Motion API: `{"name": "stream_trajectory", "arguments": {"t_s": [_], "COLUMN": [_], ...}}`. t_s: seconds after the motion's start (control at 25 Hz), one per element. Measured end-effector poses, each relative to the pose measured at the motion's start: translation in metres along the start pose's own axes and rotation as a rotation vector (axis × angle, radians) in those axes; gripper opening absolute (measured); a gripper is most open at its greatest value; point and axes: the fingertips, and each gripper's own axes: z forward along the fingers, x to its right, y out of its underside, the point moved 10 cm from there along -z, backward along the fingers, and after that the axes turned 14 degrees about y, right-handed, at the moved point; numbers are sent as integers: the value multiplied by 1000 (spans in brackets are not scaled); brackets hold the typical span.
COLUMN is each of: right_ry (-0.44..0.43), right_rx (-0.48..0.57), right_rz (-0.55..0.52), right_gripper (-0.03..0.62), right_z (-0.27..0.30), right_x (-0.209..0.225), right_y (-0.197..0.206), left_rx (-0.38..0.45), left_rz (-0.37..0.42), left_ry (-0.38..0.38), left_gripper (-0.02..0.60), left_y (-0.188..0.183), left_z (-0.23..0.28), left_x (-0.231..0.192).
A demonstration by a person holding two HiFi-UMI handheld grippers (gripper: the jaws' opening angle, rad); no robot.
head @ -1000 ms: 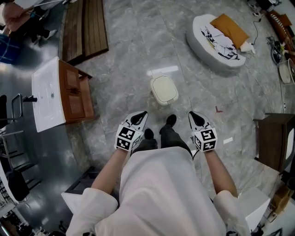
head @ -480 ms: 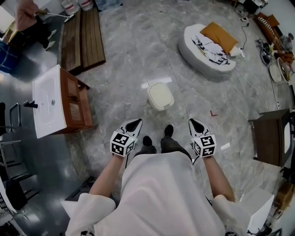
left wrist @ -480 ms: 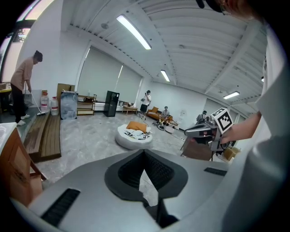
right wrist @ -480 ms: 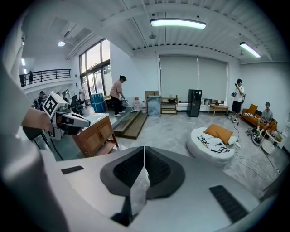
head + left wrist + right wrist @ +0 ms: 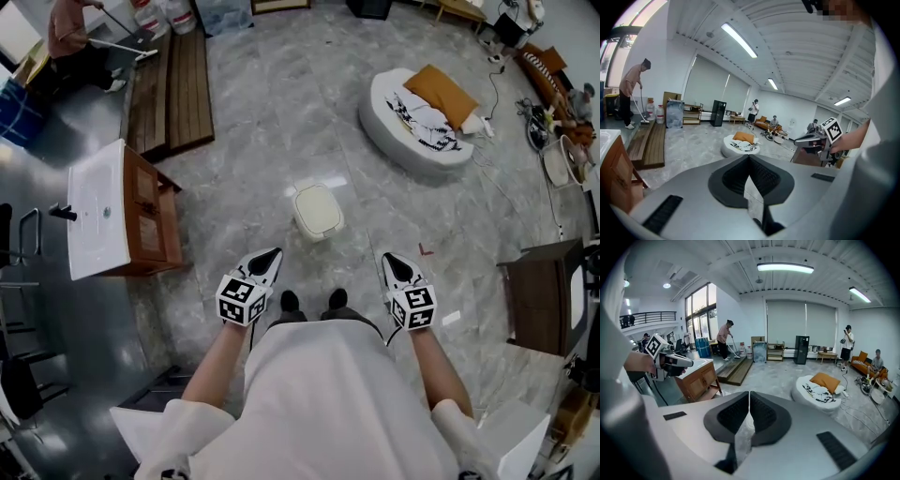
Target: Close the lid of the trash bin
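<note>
A small cream trash bin [image 5: 317,210] stands on the marble floor in front of the person's feet, its lid lying flat on top. Both grippers hang well short of it, nearer the person's body. My left gripper [image 5: 268,255] is shut with nothing between its jaws, which meet in a thin line in the left gripper view [image 5: 749,157]. My right gripper [image 5: 392,261] is likewise shut and empty, its jaws pressed together in the right gripper view [image 5: 749,395]. The bin is hidden behind the jaws in both gripper views.
A wooden cabinet with a white sink top [image 5: 101,208] stands to the left, with wooden planks [image 5: 172,80] beyond it. A round white cushion bed with an orange pillow [image 5: 417,117] lies far right. A dark cabinet [image 5: 539,295] is at the right edge. A person mops [image 5: 80,28] far left.
Both grippers have risen and drawn back from the bin, still shut. The head view has pulled up and away, so the bin looks smaller and farther.
</note>
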Motion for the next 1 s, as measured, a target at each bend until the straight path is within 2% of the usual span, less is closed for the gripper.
{"name": "stream_trajectory", "arguments": {"t_s": [0.48, 1.0], "right_ry": [4, -9], "right_rx": [114, 172], "right_rz": [6, -18], "right_gripper": [31, 31], "right_z": [-9, -5], "right_x": [49, 59], "right_y": [-22, -38], "left_rx": [67, 105], "left_rz": [54, 80], "left_ry": [-54, -82], "left_gripper": [17, 17], "left_y": [-25, -47], "left_z": [13, 16], "left_x": [21, 18]}}
